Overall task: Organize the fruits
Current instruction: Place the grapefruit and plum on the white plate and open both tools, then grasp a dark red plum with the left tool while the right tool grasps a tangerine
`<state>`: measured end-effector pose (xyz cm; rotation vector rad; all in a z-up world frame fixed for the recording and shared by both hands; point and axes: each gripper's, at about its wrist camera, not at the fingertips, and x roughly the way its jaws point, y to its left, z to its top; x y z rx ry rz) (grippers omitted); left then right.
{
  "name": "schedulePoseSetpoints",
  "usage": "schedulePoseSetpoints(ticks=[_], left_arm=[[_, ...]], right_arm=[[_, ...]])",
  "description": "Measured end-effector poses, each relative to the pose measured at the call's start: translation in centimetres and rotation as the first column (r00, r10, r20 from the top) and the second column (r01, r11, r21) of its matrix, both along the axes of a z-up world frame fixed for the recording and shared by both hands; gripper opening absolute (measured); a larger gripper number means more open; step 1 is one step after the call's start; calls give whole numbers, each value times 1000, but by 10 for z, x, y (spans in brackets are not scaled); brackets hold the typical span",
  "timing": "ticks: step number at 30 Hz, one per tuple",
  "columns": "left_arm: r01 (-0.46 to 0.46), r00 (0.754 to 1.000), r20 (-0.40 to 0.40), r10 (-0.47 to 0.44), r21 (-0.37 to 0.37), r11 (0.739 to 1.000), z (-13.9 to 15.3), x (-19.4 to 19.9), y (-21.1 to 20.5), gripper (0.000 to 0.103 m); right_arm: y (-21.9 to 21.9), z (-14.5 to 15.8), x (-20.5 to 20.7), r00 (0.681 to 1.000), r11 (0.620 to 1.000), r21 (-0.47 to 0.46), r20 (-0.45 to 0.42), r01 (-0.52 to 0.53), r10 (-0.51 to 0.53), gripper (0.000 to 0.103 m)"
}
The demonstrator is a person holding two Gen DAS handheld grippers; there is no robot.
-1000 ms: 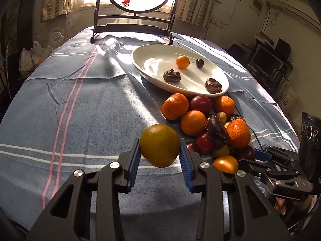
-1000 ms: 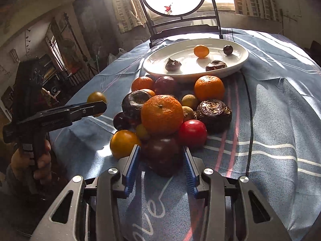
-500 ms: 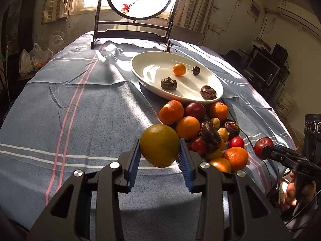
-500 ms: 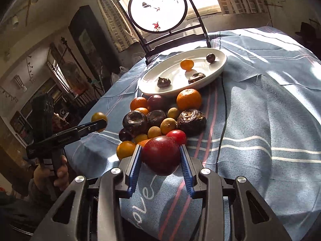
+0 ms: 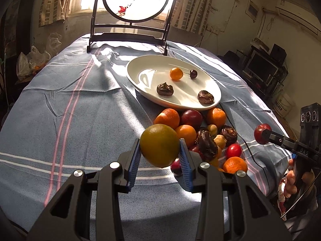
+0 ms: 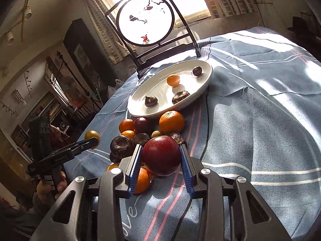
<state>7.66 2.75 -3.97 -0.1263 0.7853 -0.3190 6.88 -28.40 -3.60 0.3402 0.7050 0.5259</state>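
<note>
Left wrist view, left to right: blue striped cloth (image 5: 60, 104) over the table; centre foreground, left gripper (image 5: 159, 156), fingers (image 5: 134, 158) clamped on a yellow-green citrus fruit (image 5: 159, 145) held clear of the cloth; above centre, white oval plate (image 5: 138, 84) carrying a small orange fruit (image 5: 176, 73), a cherry (image 5: 193, 74) and two dark wrinkled fruits (image 5: 165, 89); just below the plate, touching pile of oranges, plums and dark fruits (image 5: 202, 134); far right, right gripper (image 5: 262, 134) seen side-on, gripping a dark red plum (image 5: 260, 133), with a hand (image 5: 293, 180) on its handle

Right wrist view, left to right: lower left, hand on the left gripper (image 6: 94, 140), citrus fruit (image 6: 91, 135) at its tip; centre, fruit pile (image 6: 140, 132) below the plate (image 6: 136, 108); centre foreground, right gripper (image 6: 161, 156), fingers (image 6: 135, 160) closed on the dark red plum (image 6: 161, 155), raised above the pile; upper centre, round framed screen (image 6: 145, 19) at the far edge of the table
</note>
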Motion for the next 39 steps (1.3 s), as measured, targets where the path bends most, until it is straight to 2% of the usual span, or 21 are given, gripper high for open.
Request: schedulePoseSetpoints(ticks=[3, 7, 12, 16, 18, 20, 21, 26, 32, 36, 39], left_arm=[[16, 1000, 13, -16, 1, 1000, 13, 22, -5, 36], [26, 1000, -6, -26, 17, 1000, 19, 69, -18, 37], [11, 997, -75, -7, 55, 998, 6, 133, -35, 37], [-20, 993, -115, 29, 82, 996, -3, 164, -40, 38], [-42, 994, -97, 49, 74, 996, 3, 162, -36, 53], [-44, 998, -51, 47, 60, 997, 13, 149, -33, 64], [-45, 999, -26, 47, 68, 997, 18, 140, -32, 66], [11, 1000, 12, -12, 73, 997, 25, 86, -25, 66], [83, 996, 13, -85, 133, 988, 5, 14, -19, 66], [69, 998, -7, -69, 182, 981, -15, -13, -15, 65], [45, 999, -27, -41, 174, 984, -28, -21, -11, 63]], right_arm=[[3, 21, 25, 1000, 1000, -7, 23, -5, 5, 38], [15, 34, 81, 999, 1000, -9, -32, -21, 20, 38], [42, 23, 147, 994, 999, -45, -107, -14, 9, 38], [58, 14, 173, 993, 997, -74, -120, -1, -8, 40], [58, 16, 169, 995, 999, -53, -99, 6, -12, 40], [58, 21, 157, 997, 997, -71, -72, 5, -10, 41], [59, 23, 148, 998, 996, -91, -55, 2, -7, 42], [51, 24, 91, 1000, 989, -149, -6, -13, 12, 43], [40, 3, 11, 998, 986, -155, 2, -58, 59, 44], [49, -19, -29, 994, 981, -160, -21, -105, 103, 44], [57, -33, -36, 992, 979, -159, -47, -125, 119, 44]])
